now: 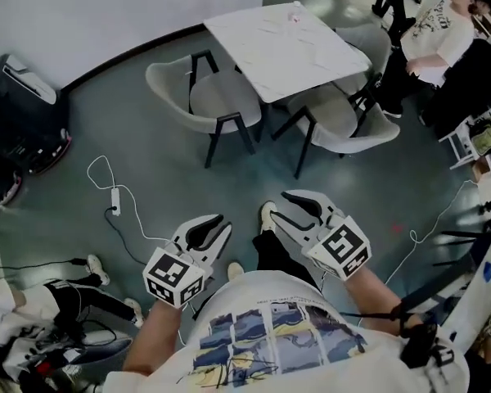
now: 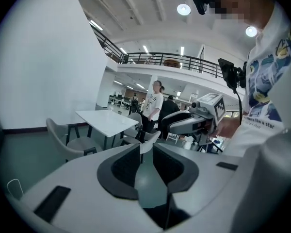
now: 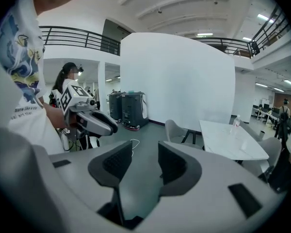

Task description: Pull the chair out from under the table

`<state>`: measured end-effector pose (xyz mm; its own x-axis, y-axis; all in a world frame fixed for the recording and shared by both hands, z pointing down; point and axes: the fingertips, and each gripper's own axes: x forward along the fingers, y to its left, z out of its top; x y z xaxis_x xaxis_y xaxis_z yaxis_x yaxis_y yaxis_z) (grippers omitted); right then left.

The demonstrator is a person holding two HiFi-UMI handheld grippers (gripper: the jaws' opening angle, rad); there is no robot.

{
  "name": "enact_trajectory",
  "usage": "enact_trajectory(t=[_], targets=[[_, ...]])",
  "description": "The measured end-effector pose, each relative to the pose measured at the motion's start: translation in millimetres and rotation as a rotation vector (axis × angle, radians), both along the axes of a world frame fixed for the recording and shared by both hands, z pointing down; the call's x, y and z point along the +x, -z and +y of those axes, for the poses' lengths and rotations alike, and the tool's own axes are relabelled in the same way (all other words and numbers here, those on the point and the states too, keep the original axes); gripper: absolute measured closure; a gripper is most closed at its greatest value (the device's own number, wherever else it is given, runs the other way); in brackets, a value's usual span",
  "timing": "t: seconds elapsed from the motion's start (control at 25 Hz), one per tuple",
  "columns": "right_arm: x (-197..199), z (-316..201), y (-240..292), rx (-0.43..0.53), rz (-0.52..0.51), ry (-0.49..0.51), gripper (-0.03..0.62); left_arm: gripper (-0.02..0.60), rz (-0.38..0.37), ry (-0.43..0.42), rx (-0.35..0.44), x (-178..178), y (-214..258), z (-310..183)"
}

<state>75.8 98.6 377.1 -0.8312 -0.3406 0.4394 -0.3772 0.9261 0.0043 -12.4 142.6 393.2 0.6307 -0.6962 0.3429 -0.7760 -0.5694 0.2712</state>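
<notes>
Two grippers were in view, both well short of the counter (image 1: 286,43) and touching nothing.

- Head view: the left gripper (image 1: 223,223) and right gripper (image 1: 278,205) were held side by side above the floor, pointing toward the counter. One grey chair (image 1: 219,97) stood at the counter's left edge, its seat partly under the top. A second grey chair (image 1: 344,128) stood at the counter's near corner, also tucked in. A white cable (image 1: 114,196) lay on the floor, well apart from the counter. A seated person (image 1: 442,23) was beyond the counter's far right corner.
- Left gripper view: jaws stood slightly apart, a narrow gap with only floor between them. This view alone showed a railed balcony (image 2: 174,58) far behind the counter.
- Right gripper view: jaws stood wide apart, nothing between them. Only this view made the bottle (image 3: 234,122) on the counter clear, and showed the black machines (image 3: 128,109) against the white wall, away from the counter.
- Neither gripper touched either chair.
</notes>
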Motion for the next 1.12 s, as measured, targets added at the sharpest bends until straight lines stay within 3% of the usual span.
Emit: enact_trajectory(t=[0.2,0.44,0.64,0.88,1.12], targets=[[26,-71,-15,-0.007,-0.054,0.008,0.444,0.506,0.004,0.077,-0.062,15,-22,-61],[22,-198,-7,0.008,-0.105,0.03,0.444,0.495,-0.066,0.176,-0.121,-14,-30,-184],[35,-267,-21,-0.019,-0.114,0.04,0.444,0.474,-0.133,0.261,-0.168,-39,-47,-266],[25,-321,-38,-0.074,-0.114,0.003,0.444,0.443,-0.21,0.362,-0.249,-115,-79,-336],[-13,-369,-44,-0.076,-0.062,-0.07,0.444,0.403,-0.261,0.475,-0.334,-236,-130,-414]])
